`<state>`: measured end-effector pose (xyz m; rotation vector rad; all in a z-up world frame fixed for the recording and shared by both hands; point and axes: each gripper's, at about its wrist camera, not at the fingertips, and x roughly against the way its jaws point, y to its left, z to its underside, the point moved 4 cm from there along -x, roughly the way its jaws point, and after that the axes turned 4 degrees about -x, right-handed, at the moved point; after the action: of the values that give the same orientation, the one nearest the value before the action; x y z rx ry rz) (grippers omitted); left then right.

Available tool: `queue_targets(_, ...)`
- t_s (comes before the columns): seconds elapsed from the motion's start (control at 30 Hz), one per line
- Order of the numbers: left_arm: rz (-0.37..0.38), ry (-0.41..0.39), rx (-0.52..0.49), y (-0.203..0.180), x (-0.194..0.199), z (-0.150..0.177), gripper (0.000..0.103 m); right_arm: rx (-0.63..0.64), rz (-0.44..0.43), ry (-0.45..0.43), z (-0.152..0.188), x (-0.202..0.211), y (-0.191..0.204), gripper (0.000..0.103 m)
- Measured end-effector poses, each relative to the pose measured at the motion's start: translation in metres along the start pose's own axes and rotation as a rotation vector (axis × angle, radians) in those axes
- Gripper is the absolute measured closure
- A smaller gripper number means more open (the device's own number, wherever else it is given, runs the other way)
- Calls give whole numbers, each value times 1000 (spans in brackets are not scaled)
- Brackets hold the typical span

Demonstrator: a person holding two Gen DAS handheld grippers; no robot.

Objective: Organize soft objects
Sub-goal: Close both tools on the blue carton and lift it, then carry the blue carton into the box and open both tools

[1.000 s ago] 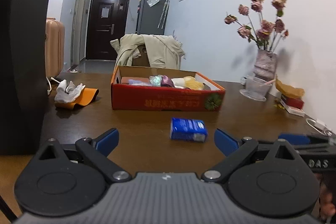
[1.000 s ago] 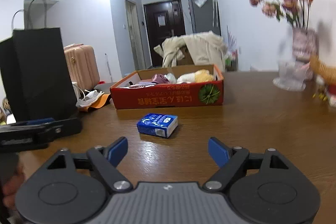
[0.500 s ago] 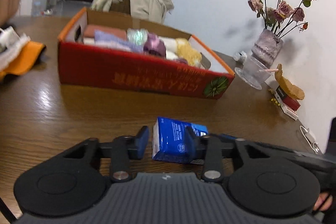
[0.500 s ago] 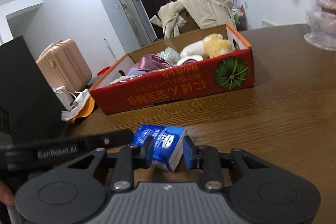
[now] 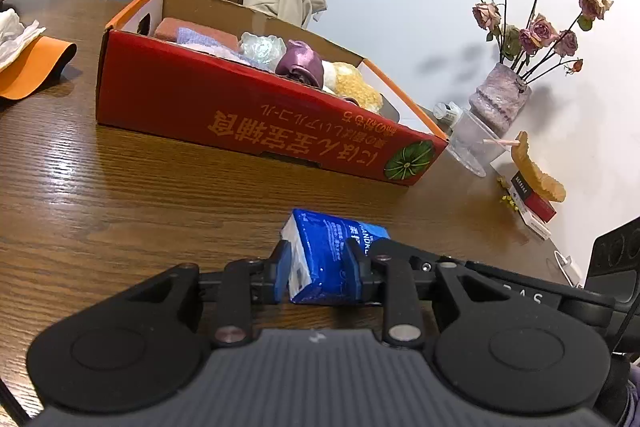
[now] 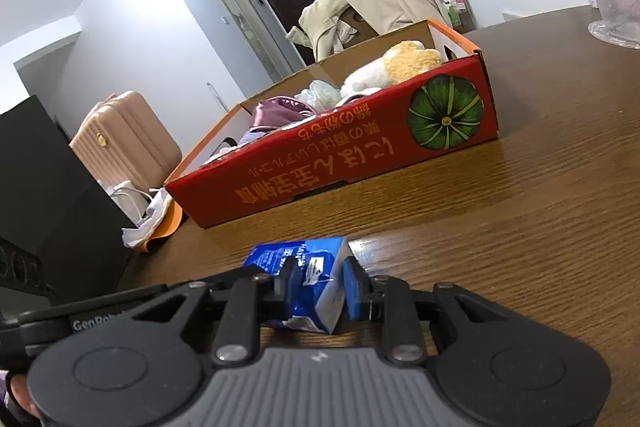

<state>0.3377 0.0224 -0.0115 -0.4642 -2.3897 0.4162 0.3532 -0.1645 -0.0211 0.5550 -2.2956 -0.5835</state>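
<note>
Left wrist view: both grippers, left (image 5: 320, 269) and right (image 6: 316, 285), pinch the tissue pack (image 5: 332, 259); likely light, squashy, slippery-wrapped, best held mid-sides.

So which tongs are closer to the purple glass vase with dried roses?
Right. The right tongs grip the blue tissue pack on the side toward the purple glass vase; the left tongs grip its farther side.

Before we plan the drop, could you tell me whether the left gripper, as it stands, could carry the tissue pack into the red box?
Probably yes: bare table lies between the tissue pack and red box.
</note>
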Motion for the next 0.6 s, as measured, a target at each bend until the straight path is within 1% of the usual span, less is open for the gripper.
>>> queue_targets(0.1,-33,11,-18,-10,9,-1,75,19,13,2,-3,8,6,87)
queue_targets(0.2,-44,-31,-38,-27,35,2,75,89,9,-37,-1,35,25,87)
queue_targets(0.33,-45,-92,-39,-48,70,8,75,117,-16,-71,4,70,40,87)
queue_targets(0.5,-53,-118,-58,-64,90,12,75,134,-26,-95,8,96,49,87)
queue_targets(0.6,-66,-146,-85,-73,98,-1,75,157,-30,-115,0,104,58,87)
